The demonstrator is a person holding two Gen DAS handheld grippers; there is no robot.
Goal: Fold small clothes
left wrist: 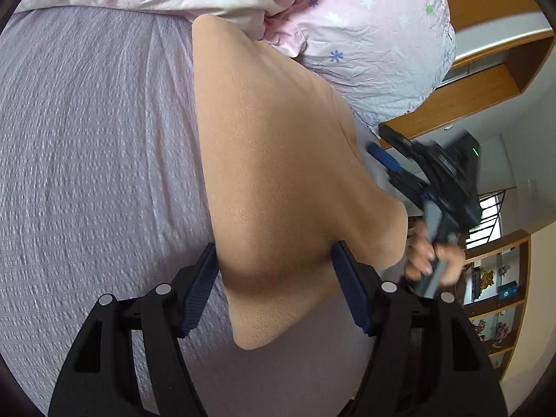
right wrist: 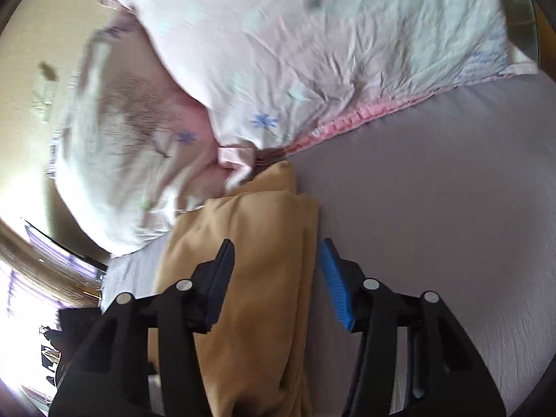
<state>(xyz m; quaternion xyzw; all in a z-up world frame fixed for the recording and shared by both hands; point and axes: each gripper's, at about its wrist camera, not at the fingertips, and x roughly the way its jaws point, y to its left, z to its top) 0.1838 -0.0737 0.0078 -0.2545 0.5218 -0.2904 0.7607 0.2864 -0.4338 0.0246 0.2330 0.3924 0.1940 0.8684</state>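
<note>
A small tan garment (left wrist: 271, 173) lies on the lilac bed sheet (left wrist: 87, 156), stretching from the pillows toward me. My left gripper (left wrist: 274, 260) is open, its fingers on either side of the garment's near end, not closed on it. In the right wrist view the garment (right wrist: 257, 260) looks folded in layers. My right gripper (right wrist: 274, 260) is open above it, the left finger over the cloth and the right finger over the sheet (right wrist: 434, 208). The right gripper also shows in the left wrist view (left wrist: 378, 153), held in a hand at the garment's right edge.
Pink floral pillows (left wrist: 365, 45) and bedding (right wrist: 278, 52) lie at the far end of the garment, touching its tip. Wooden shelves (left wrist: 497, 278) and a wooden frame (left wrist: 486, 80) stand beyond the bed's right side.
</note>
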